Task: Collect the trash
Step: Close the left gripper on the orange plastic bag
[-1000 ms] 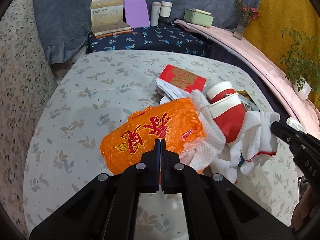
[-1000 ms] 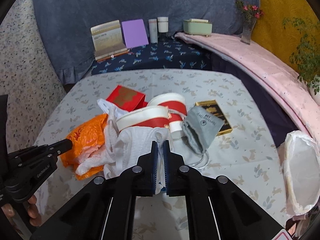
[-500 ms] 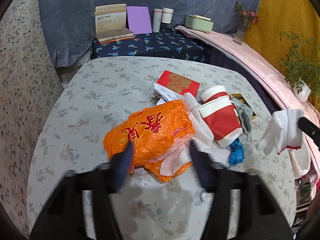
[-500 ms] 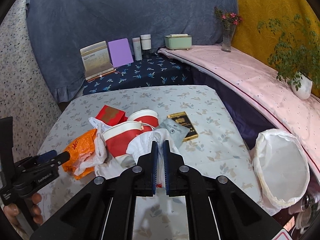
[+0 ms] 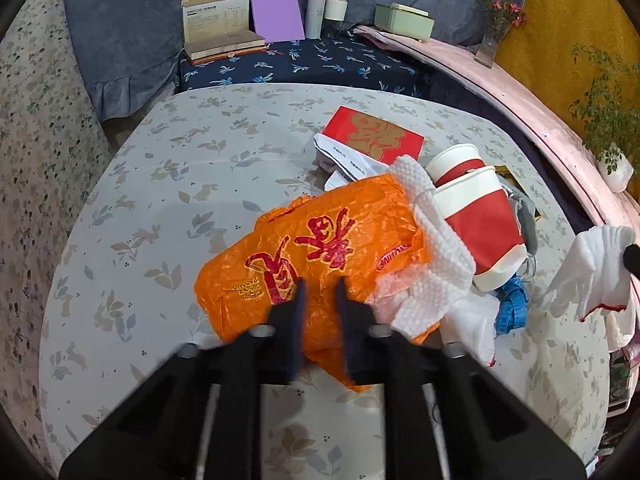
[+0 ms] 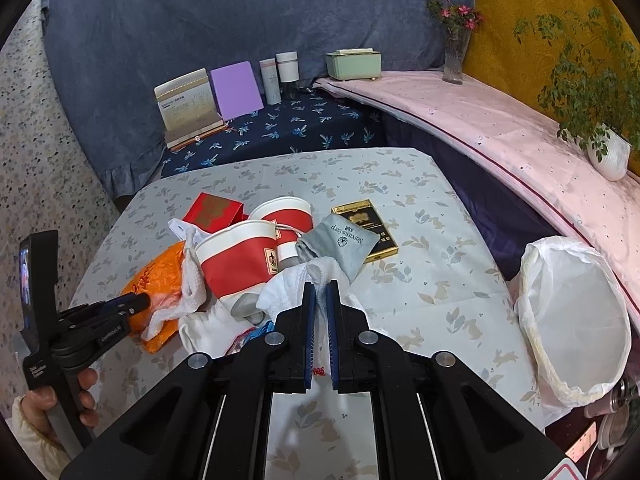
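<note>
Trash pile, both tools working.
My right gripper (image 6: 320, 300) pinches the white glove (image 6: 296, 284); my left gripper (image 5: 320, 300) straddles the orange bag (image 5: 320, 248), jaws narrowly apart, left of the glove.

At the back, on a dark blue cloth (image 6: 280, 132), stand an open book (image 6: 188, 108), a purple board (image 6: 236, 90) and two white bottles (image 6: 280, 74). A green box (image 6: 352, 64), a flower vase (image 6: 454, 60) and a potted plant (image 6: 600, 148) are on the pink ledge (image 6: 500, 128).
</note>
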The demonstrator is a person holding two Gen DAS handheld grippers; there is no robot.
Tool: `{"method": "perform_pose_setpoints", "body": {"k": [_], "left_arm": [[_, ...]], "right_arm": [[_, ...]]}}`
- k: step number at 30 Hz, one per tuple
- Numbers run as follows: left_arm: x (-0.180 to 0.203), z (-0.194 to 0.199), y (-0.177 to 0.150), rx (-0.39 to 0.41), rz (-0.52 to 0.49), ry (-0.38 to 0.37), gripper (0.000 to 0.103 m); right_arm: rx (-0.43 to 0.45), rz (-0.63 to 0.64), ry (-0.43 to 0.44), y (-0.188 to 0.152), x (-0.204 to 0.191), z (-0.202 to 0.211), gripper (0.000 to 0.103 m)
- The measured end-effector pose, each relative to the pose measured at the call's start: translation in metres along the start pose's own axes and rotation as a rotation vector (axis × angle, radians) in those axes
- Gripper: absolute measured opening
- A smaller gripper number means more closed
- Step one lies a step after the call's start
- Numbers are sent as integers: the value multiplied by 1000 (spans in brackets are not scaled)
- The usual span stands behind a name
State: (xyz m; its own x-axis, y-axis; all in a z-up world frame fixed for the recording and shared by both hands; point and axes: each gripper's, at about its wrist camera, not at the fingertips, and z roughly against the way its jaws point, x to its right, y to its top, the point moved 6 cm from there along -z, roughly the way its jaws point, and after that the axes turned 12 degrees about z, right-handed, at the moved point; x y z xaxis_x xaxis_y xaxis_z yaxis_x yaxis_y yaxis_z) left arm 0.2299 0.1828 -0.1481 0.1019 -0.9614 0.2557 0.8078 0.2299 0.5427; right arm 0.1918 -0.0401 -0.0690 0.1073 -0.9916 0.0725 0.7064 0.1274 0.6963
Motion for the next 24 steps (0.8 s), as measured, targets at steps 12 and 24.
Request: {"method": "perform_pose_setpoints", "body": {"k": [12,24], "left_arm": [[12,10,-5,10,-33,-11,57],[9,2,-8,1,-53,4,0]], "right_arm": [[12,-8,-1,0,2,8,6],[2,-9,4,-1,3,3,6]]}}
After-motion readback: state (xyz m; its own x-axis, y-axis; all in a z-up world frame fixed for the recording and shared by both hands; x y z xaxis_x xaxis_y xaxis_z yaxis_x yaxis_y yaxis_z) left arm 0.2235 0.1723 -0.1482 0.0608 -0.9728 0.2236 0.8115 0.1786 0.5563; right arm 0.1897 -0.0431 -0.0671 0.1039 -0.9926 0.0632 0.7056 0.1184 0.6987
